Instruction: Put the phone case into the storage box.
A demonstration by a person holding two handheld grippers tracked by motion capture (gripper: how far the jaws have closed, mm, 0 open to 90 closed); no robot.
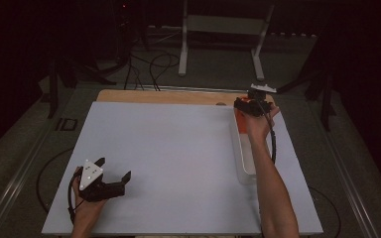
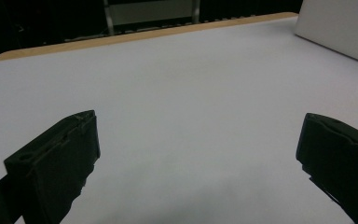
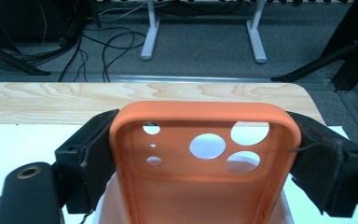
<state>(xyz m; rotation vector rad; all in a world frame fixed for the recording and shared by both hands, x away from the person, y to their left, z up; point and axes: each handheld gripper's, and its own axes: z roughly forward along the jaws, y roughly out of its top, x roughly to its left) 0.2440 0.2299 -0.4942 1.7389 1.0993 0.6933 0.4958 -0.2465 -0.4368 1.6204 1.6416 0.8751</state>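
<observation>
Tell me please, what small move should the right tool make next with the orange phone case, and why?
Probably lower it: the right tool is shut on the orange phone case, holding it over the white tray at the table's far right.

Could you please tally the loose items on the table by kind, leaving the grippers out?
Orange phone case, clamped between the right gripper's jaws: 1
Clear oblong container, on the white table under the right forearm: 1
Total: 2
The left gripper is open over bare table.
</observation>
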